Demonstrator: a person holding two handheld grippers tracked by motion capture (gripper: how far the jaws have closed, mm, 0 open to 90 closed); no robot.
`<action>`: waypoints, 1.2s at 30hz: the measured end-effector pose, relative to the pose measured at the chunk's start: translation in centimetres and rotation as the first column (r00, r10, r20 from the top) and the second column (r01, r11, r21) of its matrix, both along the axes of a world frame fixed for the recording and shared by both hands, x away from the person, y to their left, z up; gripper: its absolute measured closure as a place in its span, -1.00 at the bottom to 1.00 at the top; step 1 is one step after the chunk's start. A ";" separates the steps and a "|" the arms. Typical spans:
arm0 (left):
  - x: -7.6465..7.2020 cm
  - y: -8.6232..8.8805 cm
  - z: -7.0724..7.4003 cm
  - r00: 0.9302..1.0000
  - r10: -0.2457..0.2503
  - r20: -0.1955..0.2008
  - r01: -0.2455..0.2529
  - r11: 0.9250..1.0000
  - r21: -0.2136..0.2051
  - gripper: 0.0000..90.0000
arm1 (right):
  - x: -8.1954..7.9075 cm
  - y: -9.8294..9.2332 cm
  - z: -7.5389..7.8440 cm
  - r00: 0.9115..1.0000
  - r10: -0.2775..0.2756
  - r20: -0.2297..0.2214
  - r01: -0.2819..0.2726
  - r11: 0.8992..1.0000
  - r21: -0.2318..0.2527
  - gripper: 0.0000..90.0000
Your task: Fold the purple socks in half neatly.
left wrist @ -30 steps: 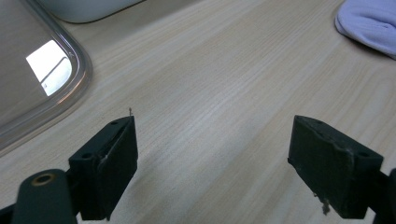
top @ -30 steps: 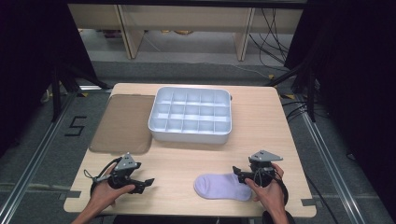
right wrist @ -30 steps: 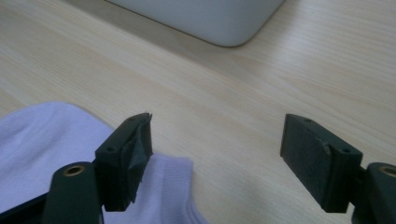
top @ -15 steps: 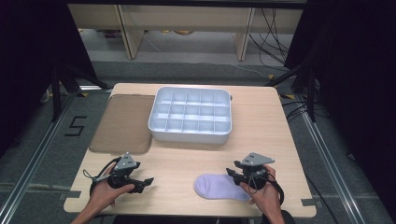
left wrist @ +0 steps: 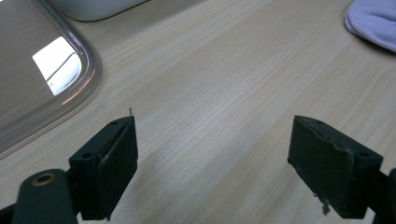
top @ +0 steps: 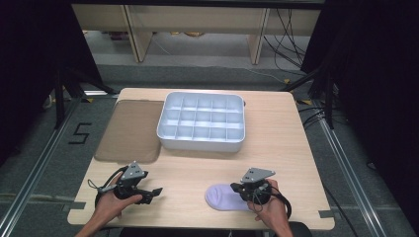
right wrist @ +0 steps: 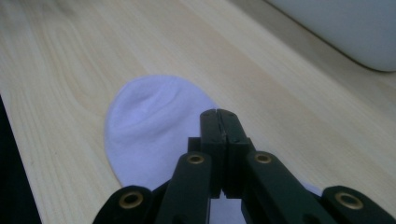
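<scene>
**Finger state.** The right gripper point(right wrist: 218, 114) has just been closing, and its two black jaws now stand fully together, pad against pad. At the tips no cloth shows between the pads. Whether a fold is caught underneath them cannot be told. The left gripper point(left wrist: 212, 154) stands wide open with only bare wood between its fingers point(left wrist: 112, 163).

**Position of the work piece.** The pale lilac sock point(right wrist: 149, 126) lies flat directly under and ahead of the closed right jaws. In the high view, the sock point(top: 222, 197) lies at the near edge of the table point(top: 276, 143), right of centre. Its long axis runs left to right along that edge. The rounded end points left, and the other end lies under the right gripper point(top: 237, 190).

**Governing relation.**
- The right gripper is over the right end of the sock, with its jaws pointing left along the sock's long axis.
- The left gripper point(top: 157, 192) is well apart from the sock, to its left, at the same near edge. The sock point(left wrist: 373, 21) appears at the far right of its own view.
- The right hand is therefore the nearer one, and in judgement any lift starts from the sock's right end.

**Surroundings.** The white compartment tray point(top: 202, 143) stands farther back, at the table's centre. A brown tinted lid point(top: 131, 131) lies just to the left of the tray.
</scene>
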State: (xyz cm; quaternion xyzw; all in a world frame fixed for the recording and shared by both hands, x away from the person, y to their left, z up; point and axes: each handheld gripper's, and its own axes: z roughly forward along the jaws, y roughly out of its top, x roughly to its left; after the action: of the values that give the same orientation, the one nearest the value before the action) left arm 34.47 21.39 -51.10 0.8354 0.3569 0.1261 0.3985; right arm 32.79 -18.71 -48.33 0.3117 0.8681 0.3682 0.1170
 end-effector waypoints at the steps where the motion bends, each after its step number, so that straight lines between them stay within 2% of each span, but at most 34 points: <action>1: 0.0 0.0 0.0 1.000 -0.001 0.003 0.001 1.000 -0.006 -0.66 | 0.0 0.0 0.0 1.000 0.000 0.000 0.000 1.000 0.000 1.00; 2: 0.0 0.0 0.0 1.000 0.002 0.004 -0.002 1.000 -0.003 -0.66 | 0.1 0.2 -0.1 1.000 0.025 0.002 -0.025 1.000 -0.010 1.00; 3: 0.0 0.0 0.0 1.000 0.002 0.006 -0.002 1.000 -0.005 -0.65 | -0.1 0.5 -0.4 1.000 0.012 0.006 -0.012 1.000 -0.012 1.00; 4: 0.0 0.1 0.0 1.000 0.001 0.004 -0.001 1.000 -0.002 -0.65 | 0.0 0.5 -0.3 1.000 0.029 -0.004 -0.029 0.999 -0.032 1.00; 9: 0.0 0.0 0.1 1.000 0.004 0.001 -0.004 1.000 -0.003 -0.65 | -0.1 1.5 -0.9 0.999 0.037 -0.020 -0.039 0.998 -0.057 1.00; 13: 0.0 0.0 0.0 1.000 0.006 0.003 -0.006 1.000 -0.003 -0.65 | 0.1 1.9 -1.3 0.998 0.056 -0.015 -0.057 0.996 -0.064 1.00; 14: 0.0 0.0 0.0 1.000 0.005 0.002 -0.005 1.000 -0.005 -0.65 | 0.1 2.2 -1.1 0.997 0.059 -0.045 -0.062 0.995 -0.078 1.00; 16: 0.0 0.0 0.0 1.000 0.009 0.003 -0.009 1.000 -0.012 -0.65 | 0.0 2.4 -1.3 0.998 0.059 -0.032 -0.061 0.996 -0.066 1.00; 19: 0.1 0.0 0.0 1.000 0.009 0.003 -0.009 1.000 -0.010 -0.65 | 0.1 2.7 -1.4 0.996 0.083 -0.043 -0.086 0.993 -0.086 1.00; 20: 0.0 0.0 0.0 1.000 0.011 0.001 -0.011 1.000 0.000 -0.65 | 0.2 2.9 -1.6 0.995 0.100 -0.025 -0.102 0.991 -0.081 1.00; 21: 0.0 0.0 0.0 1.000 0.010 0.001 -0.010 1.000 0.001 -0.65 | 0.1 3.1 -1.6 0.994 0.103 -0.043 -0.107 0.990 -0.093 1.00; 23: 0.1 0.0 0.0 1.000 0.011 0.000 -0.011 1.000 0.012 -0.65 | 0.2 3.3 -1.7 0.993 0.111 -0.048 -0.115 0.988 -0.106 1.00; 24: 0.1 0.0 0.0 1.000 0.008 -0.003 -0.008 1.000 0.002 -0.65 | 0.2 3.5 -1.9 0.993 0.111 -0.032 -0.114 0.988 -0.100 1.00; 25: 0.1 0.0 0.0 1.000 0.001 -0.004 -0.001 1.000 0.014 -0.65 | 0.4 3.7 -1.9 0.992 0.123 -0.036 -0.126 0.986 -0.105 1.00; 28: 0.1 -0.1 0.0 1.000 0.011 -0.013 -0.011 1.000 0.006 -0.65 | 0.4 4.5 -1.8 0.992 0.117 -0.044 -0.121 0.987 -0.106 1.00; 30: 0.1 -0.1 0.0 1.000 0.003 -0.027 -0.004 1.000 -0.021 -0.65 | 0.5 5.8 -1.9 0.992 0.118 -0.037 -0.121 0.988 -0.100 1.00; 31: 0.1 -0.2 0.0 1.000 0.006 -0.030 -0.007 1.000 -0.030 -0.65 | 0.5 5.8 -1.9 0.992 0.118 -0.037 -0.121 0.988 -0.100 1.00; 32: 0.0 -0.3 0.0 0.999 0.004 -0.035 -0.004 1.000 -0.024 -0.65 | 0.6 6.6 -2.0 0.992 0.122 -0.029 -0.124 0.987 -0.101 1.00; 34: 0.0 -0.5 0.0 1.000 -0.001 -0.030 0.000 1.000 -0.031 -0.65 | 0.7 7.3 -2.0 0.993 0.112 -0.042 -0.115 0.989 -0.095 1.00; 36: -0.1 -0.5 0.0 0.999 -0.008 -0.044 0.007 1.000 -0.024 -0.65 | 0.7 7.7 -2.0 0.993 0.116 -0.034 -0.119 0.988 -0.097 1.00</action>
State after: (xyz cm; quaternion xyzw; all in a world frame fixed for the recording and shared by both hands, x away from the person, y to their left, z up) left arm 34.41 20.94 -51.06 0.8346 0.3638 0.1020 0.4008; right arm 33.53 -11.00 -50.36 0.2590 0.9037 0.3265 0.0983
